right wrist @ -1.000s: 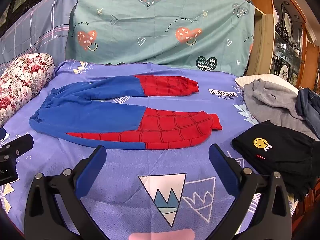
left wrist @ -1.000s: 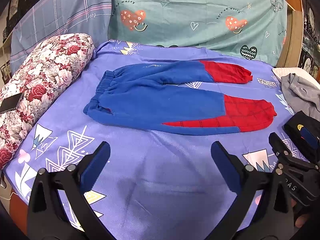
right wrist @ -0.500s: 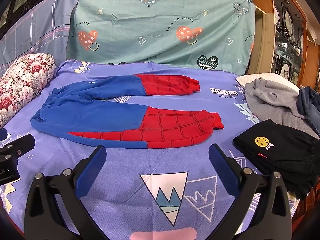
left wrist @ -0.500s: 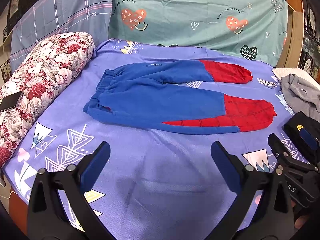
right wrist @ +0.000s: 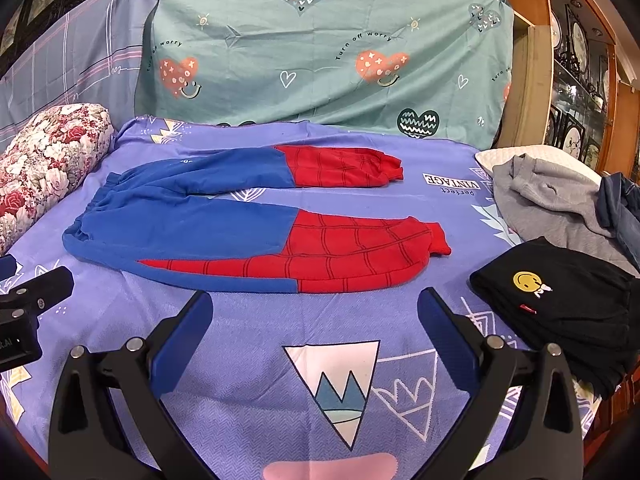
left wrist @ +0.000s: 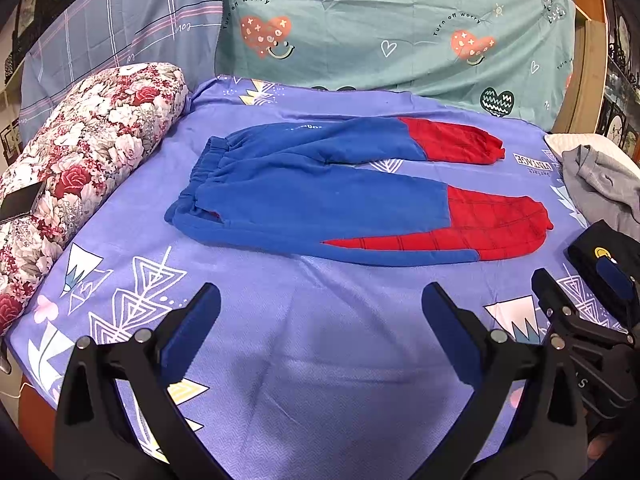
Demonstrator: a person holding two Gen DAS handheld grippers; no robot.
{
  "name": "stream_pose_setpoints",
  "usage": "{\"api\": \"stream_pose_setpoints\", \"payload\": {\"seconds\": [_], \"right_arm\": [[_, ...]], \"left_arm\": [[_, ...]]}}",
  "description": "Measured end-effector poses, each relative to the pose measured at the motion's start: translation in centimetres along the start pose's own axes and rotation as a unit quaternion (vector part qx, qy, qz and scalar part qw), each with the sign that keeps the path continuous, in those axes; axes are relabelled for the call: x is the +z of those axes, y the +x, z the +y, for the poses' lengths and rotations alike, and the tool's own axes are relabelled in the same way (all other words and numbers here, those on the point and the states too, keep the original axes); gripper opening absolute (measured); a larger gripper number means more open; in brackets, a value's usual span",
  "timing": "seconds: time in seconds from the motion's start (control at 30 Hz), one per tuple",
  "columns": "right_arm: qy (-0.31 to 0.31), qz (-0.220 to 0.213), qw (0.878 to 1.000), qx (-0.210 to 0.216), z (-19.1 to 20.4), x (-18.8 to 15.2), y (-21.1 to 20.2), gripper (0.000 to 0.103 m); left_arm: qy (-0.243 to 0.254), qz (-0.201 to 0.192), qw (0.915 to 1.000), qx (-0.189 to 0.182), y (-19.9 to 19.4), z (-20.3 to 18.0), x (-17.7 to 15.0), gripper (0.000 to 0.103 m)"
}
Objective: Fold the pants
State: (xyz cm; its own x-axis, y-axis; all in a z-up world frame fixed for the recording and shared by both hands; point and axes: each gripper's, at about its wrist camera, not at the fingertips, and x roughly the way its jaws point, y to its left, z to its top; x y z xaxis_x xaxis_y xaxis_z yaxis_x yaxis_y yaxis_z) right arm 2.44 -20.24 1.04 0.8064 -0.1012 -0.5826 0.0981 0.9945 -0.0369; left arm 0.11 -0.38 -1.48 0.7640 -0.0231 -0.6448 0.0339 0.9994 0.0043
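Left wrist: fleecy two-tone pants [left wrist: 320, 200], flat.

Right of the pants [right wrist: 256, 224], the black garment [right wrist: 560, 304] and denim piece [right wrist: 624, 208] run past the frame edge; the cabinet's [right wrist: 580, 92] contents are too small to tell.

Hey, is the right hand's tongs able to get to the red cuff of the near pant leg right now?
Probably yes. The right tongs hang open over bare sheet, and nothing lies between them and the near red cuff. The black garment sits off to the side.
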Motion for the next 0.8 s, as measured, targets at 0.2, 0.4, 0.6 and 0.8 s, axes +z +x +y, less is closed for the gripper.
{"api": "stream_pose_setpoints", "payload": {"seconds": [0.2, 0.4, 0.6, 0.8], "right_arm": [[-0.001, 0.001, 1.0, 0.0, 0.08, 0.0, 0.09, 0.102], [0.0, 0.002, 1.0, 0.0, 0.12, -0.04, 0.17, 0.102], [-0.001, 0.003, 1.0, 0.0, 0.19, -0.13, 0.23, 0.102], [-0.002, 0.006, 1.0, 0.001, 0.28, -0.23, 0.43, 0.102]], "left_arm": [[-0.002, 0.002, 1.0, 0.001, 0.26, -0.01, 0.04, 0.101], [-0.002, 0.002, 1.0, 0.001, 0.28, -0.02, 0.06, 0.101], [-0.002, 0.002, 1.0, 0.0, 0.32, -0.02, 0.08, 0.101], [-0.002, 0.004, 1.0, 0.0, 0.47, -0.03, 0.05, 0.101]]}}
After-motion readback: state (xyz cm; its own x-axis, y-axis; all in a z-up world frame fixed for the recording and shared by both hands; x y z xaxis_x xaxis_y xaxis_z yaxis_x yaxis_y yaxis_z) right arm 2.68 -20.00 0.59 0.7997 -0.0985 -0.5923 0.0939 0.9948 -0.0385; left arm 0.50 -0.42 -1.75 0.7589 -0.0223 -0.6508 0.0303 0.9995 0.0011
